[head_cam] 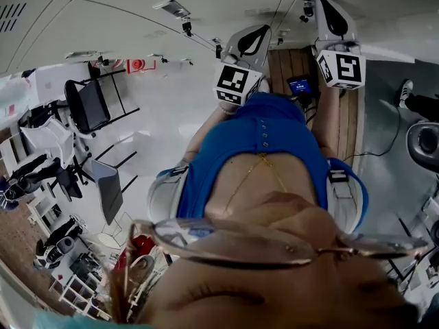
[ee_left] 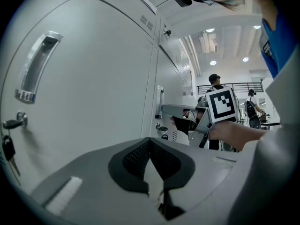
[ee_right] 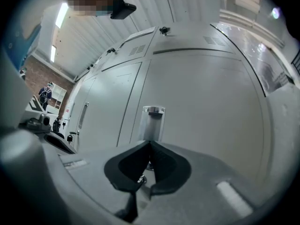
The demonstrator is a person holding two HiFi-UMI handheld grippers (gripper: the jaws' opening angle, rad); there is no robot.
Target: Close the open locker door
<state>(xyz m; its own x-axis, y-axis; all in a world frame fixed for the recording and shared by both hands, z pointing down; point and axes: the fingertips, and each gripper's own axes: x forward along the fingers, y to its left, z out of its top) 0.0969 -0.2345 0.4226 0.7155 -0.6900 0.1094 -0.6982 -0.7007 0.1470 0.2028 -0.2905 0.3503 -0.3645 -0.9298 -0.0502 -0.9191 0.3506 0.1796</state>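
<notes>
Our right gripper (ee_right: 150, 143) has its jaws pressed together, holding nothing. The tips sit right in front of the handle (ee_right: 153, 120) on the locker door (ee_right: 206, 107), which looks flush with its neighbours. Our left gripper (ee_left: 150, 139) is closed and empty too, facing the next door (ee_left: 93, 78), where a key (ee_left: 13, 123) sticks out.

Left gripper view: locker door (ee_left: 93, 78) is smooth painted sheet metal w/ a soft satin sheen; its handle (ee_left: 35, 67) at 9 o'clock is glossy bright metal, as is the lock (ee_left: 16, 122) just below. Left gripper (ee_left: 150, 142) at 6 o'clock has a matt grey plastic shell w/ black, finely ribbed, rubbery-looking pads (ee_left: 133, 161); right gripper (ee_right: 150, 146) looks the same. Head view: blue cloth top (head_cam: 267, 132) at centre, wood planks (head_cam: 288, 60) at 1 o'clock, glossy pale floor (head_cam: 164, 115) at 10 o'clock.
</notes>
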